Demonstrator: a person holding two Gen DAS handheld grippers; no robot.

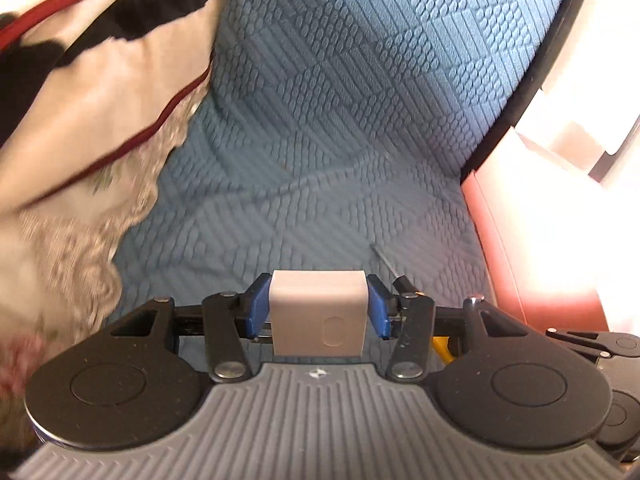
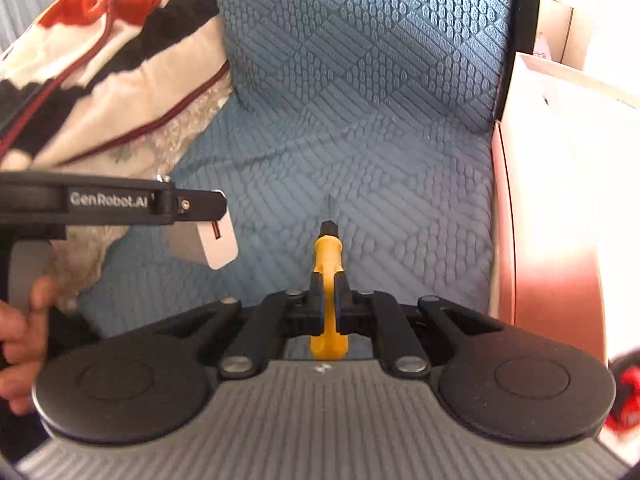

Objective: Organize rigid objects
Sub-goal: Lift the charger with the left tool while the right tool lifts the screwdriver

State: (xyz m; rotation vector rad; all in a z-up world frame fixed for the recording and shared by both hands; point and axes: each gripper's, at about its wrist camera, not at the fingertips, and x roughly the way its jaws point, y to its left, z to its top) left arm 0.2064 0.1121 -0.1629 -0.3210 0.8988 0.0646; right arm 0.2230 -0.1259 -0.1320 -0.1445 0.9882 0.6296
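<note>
My left gripper (image 1: 318, 308) is shut on a white charger block (image 1: 318, 312), held between its blue pads above the blue quilted seat (image 1: 320, 160). The same charger (image 2: 214, 244) shows in the right wrist view under the left gripper (image 2: 200, 216), at the left. My right gripper (image 2: 328, 308) is shut on a yellow-handled screwdriver (image 2: 327, 256), its thin metal tip pointing forward over the seat. The screwdriver's tip (image 1: 384, 260) shows in the left wrist view just right of the left gripper.
A cream, black and red cushion with lace trim (image 2: 100, 92) lies on the seat's left. The blue backrest (image 2: 360, 40) rises behind. A pink box or bag wall (image 2: 552, 240) stands close on the right. A hand (image 2: 20, 336) holds the left gripper's handle.
</note>
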